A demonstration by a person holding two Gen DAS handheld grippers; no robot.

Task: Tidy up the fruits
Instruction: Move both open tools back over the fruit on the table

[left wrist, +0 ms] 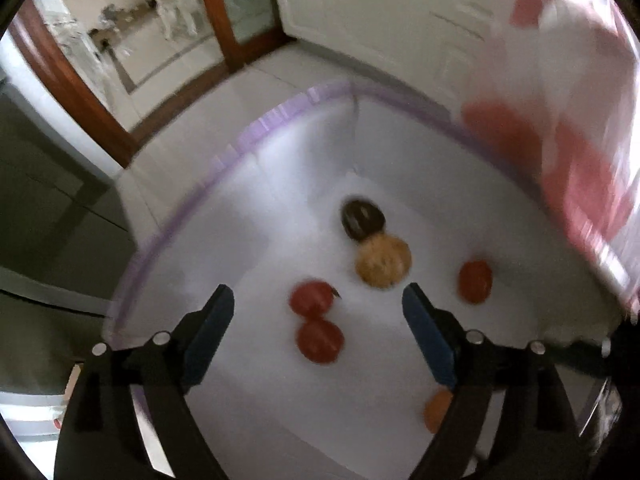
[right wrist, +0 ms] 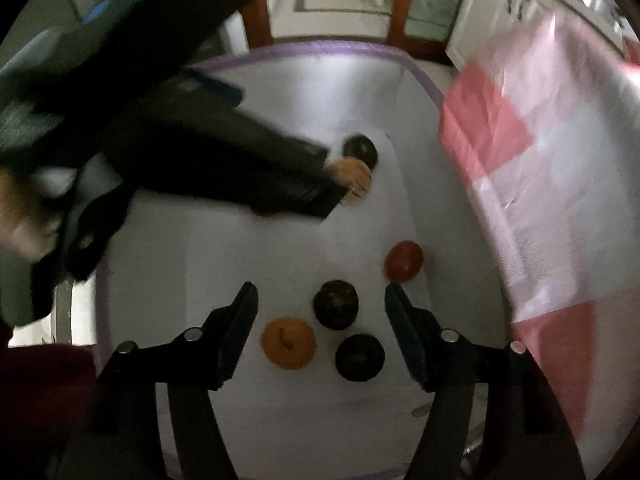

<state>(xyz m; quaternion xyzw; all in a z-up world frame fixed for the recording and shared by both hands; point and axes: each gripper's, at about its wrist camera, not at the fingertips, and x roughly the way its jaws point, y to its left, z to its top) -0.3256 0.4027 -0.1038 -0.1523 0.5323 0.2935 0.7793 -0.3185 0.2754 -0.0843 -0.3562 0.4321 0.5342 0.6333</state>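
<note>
In the left wrist view my left gripper (left wrist: pixel 318 292) is open above the white table (left wrist: pixel 280 208), with nothing pressed between its blue pads. Two red fruits (left wrist: pixel 312 298) (left wrist: pixel 319 340) lie below the gap. Beyond them are a tan fruit (left wrist: pixel 383 262) and a dark fruit (left wrist: pixel 362 218), with an orange-red fruit (left wrist: pixel 475 281) to the right. In the right wrist view my right gripper (right wrist: pixel 321 289) is also open and holds nothing. Beneath it lie two dark fruits (right wrist: pixel 335 304) (right wrist: pixel 359 357) and an orange fruit (right wrist: pixel 289 343). A red fruit (right wrist: pixel 404 261) sits just beyond its right finger.
The table has a purple edge strip (left wrist: pixel 256 132). A pink and white checked cloth (right wrist: pixel 552 168) covers the table's right side. The left tool's dark body (right wrist: pixel 240 160) reaches across the right wrist view from the upper left. An orange fruit (left wrist: pixel 438 410) shows partly behind the left gripper's right finger.
</note>
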